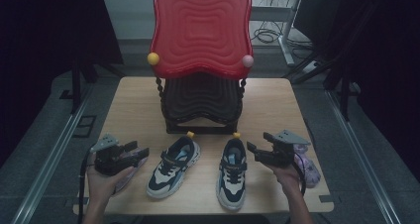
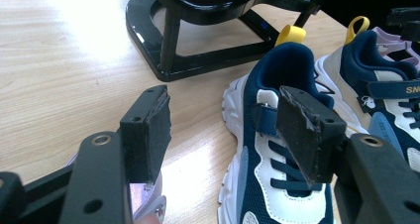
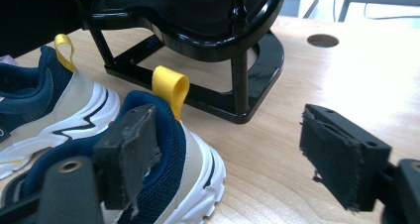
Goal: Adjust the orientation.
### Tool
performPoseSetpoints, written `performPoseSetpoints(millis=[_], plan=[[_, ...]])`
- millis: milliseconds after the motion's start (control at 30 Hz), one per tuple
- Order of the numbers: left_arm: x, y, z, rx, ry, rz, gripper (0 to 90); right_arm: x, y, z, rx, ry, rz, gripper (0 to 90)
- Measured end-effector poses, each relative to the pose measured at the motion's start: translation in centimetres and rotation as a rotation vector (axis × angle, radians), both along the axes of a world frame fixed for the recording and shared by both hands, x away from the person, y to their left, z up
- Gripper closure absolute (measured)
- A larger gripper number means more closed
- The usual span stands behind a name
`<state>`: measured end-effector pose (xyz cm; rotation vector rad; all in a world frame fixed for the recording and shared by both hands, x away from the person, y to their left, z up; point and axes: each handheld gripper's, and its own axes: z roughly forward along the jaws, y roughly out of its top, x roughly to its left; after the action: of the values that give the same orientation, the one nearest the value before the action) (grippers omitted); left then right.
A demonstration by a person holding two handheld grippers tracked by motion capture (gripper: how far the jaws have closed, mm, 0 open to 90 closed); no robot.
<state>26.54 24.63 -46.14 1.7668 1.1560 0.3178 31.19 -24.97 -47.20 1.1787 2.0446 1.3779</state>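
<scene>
Two hand-held tools flanked a pair of navy-and-white shoes on a wooden table (image 1: 133,102). The left tool (image 1: 132,151) sat just left of the left shoe (image 1: 173,167), its jaws apart and gripping nothing; in the left gripper view, that shoe (image 2: 277,159) lay just beyond the far jaw, with bare table between the pads. The right tool (image 1: 255,152) hung just right of the right shoe (image 1: 233,173), its jaws likewise spread and empty; in the right gripper view, the shoe's heel (image 3: 163,135), with its yellow pull loop, stood behind the near jaw, not between the pads. Both shoes pointed toes toward the person, heels toward a black rack (image 1: 200,107) that stood ahead of both tools and carried a red wavy tray (image 1: 200,30). A lilac shoe (image 1: 308,167) lay on the table just beyond the right tool's outer side, another (image 1: 130,167) under the left hand.
</scene>
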Motion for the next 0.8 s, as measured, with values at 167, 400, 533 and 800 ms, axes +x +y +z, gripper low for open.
performPoseSetpoints(millis=[167,400,533,800], plan=[[0.2,-0.6,-0.3,0.012,0.007,-0.011,40.8,0.1,0.0,-0.5,-0.031,0.011,-0.011,26.1],[-0.7,-1.7,-0.2,0.026,-0.002,-0.075,54.8,-0.3,-0.1,-0.1,-0.054,0.005,-0.015,29.3],[-1.5,-1.5,0.3,0.038,-0.017,-0.105,63.2,-0.8,0.2,0.2,-0.043,-0.015,-0.003,29.4],[-1.1,-1.8,-0.5,0.057,0.025,-0.088,81.8,-0.6,0.1,-0.1,-0.045,-0.012,-0.006,29.4]])
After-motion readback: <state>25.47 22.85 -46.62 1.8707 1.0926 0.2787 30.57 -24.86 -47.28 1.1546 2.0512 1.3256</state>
